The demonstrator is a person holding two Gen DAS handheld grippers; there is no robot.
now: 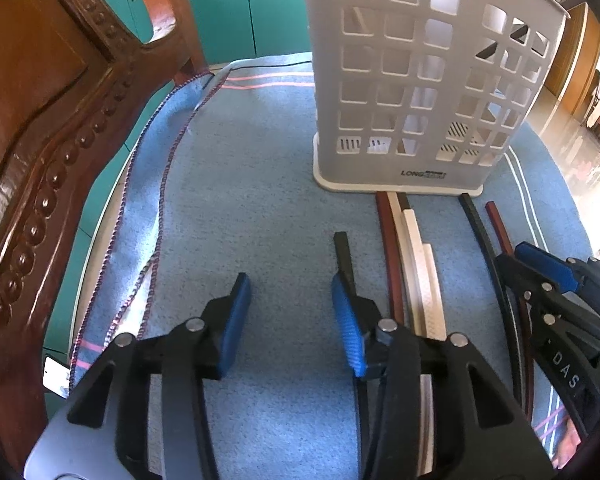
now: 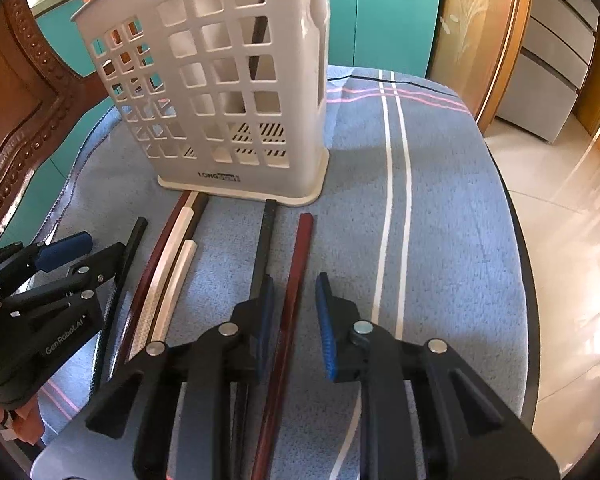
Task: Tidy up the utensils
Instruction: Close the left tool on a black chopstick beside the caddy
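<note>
A white slotted utensil holder [image 1: 412, 80] [image 2: 228, 92] stands upright on a blue towel [image 1: 260, 200] [image 2: 440, 220]. Several chopsticks lie in front of it: black [image 1: 345, 256] [image 2: 134, 248], dark red [image 1: 392, 264], white [image 1: 418, 256] [image 2: 176, 268], another black [image 2: 264, 252] and a red one [image 2: 296, 280]. My left gripper [image 1: 292, 312] is open over bare towel, its right finger beside the black chopstick. My right gripper [image 2: 294, 320] is open, low, straddling the red chopstick. A dark stick stands inside the holder [image 2: 258, 48].
A carved wooden chair back [image 1: 40, 140] [image 2: 16, 112] rises close on the left. Teal cabinets [image 1: 240, 4] stand behind. The rounded table edge [image 2: 516, 240] drops to a shiny tiled floor [image 2: 560, 200] on the right.
</note>
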